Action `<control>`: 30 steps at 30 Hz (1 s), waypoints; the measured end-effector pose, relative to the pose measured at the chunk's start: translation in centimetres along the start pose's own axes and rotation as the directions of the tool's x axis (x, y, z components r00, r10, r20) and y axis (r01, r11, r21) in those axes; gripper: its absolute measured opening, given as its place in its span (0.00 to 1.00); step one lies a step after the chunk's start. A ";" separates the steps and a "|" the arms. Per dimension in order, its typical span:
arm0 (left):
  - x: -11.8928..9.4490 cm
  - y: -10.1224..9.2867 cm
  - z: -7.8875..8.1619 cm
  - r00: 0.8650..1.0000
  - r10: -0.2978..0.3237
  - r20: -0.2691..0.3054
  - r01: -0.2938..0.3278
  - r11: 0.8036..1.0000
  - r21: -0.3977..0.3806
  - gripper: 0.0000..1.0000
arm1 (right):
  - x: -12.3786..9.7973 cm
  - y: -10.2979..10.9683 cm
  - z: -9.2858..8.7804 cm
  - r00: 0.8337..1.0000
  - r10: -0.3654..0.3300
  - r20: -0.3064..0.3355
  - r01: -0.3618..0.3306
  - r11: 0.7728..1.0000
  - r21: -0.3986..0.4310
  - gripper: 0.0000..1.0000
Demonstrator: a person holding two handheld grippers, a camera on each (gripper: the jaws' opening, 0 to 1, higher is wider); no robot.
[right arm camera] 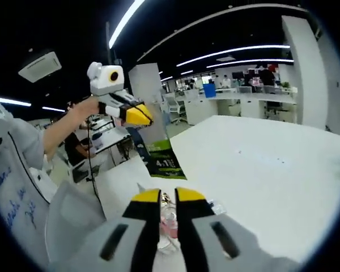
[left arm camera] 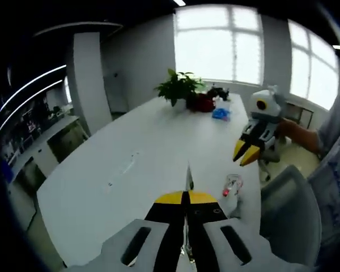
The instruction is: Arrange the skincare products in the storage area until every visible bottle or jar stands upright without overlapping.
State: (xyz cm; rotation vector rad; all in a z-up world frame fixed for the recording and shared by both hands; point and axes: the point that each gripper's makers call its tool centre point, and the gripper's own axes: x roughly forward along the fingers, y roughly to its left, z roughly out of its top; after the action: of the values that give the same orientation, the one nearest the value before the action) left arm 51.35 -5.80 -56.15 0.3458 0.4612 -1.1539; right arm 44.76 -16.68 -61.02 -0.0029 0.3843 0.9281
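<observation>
A small clear bottle [left arm camera: 233, 185] stood on the white table [left arm camera: 136, 164] near its edge, just beyond my left gripper [left arm camera: 187, 195], whose jaws were pressed together, empty. My right gripper [right arm camera: 167, 195] had its jaws slightly parted, holding nothing, the bottle [right arm camera: 169, 222] seen between them.

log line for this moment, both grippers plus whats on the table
left gripper shut, raised | right gripper slightly open, raised | small clear bottle upright near table edge | potted plant far end
</observation>
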 end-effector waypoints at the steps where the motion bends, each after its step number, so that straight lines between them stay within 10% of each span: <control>1: -0.2 -0.2 -0.2 1.000 -0.004 -0.004 0.004 1.000 -0.003 0.00 | 0.1 0.5 -0.1 1.000 0.013 0.000 -0.013 1.000 -0.001 0.10; 30: -3.7 -5.5 -5.4 0.987 -0.125 -0.103 0.124 0.992 -0.019 0.00 | 4.5 9.0 -3.9 0.992 0.083 -0.092 -0.091 0.992 -0.091 0.15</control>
State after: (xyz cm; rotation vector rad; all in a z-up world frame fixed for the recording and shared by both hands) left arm 44.10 -2.29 -58.98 0.3711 0.5875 -1.2576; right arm 38.88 -8.39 -64.60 -0.1154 0.4244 1.0342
